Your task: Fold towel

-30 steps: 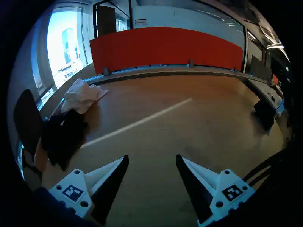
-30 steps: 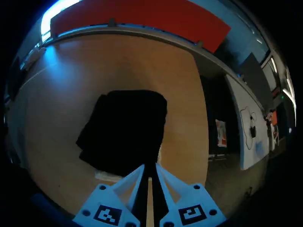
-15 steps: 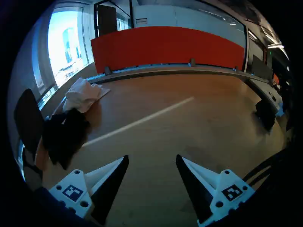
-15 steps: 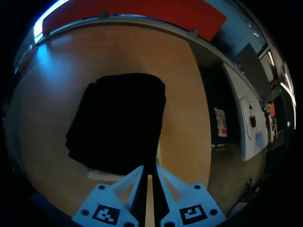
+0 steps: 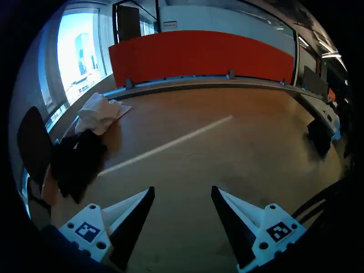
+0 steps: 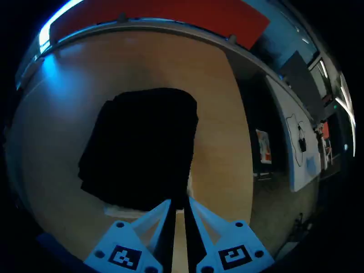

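The right gripper (image 6: 179, 200) has its two fingers drawn almost together, with only a thin dark slit between them, and they pinch the near corner of the black towel (image 6: 141, 145). The towel spreads away from the fingertips as a thick, roughly square dark shape over the wooden table (image 6: 218, 113) (its folds are too dark to make out). A pale strip (image 6: 119, 211) peeks out beneath its near edge. Beyond the table's far rim runs a red partition (image 6: 191, 13), and off to the right stands a white board (image 6: 295, 150) with a cable hanging on it.

The left gripper (image 5: 182, 188) is spread wide with nothing between its fingers, held above bare wood. A white line (image 5: 168, 145) crosses the table ahead of it. Further to the left lies a heap of black cloth (image 5: 75, 166), and just behind that a crumpled white cloth (image 5: 98, 113). A bright window (image 5: 77, 59) stands past them.
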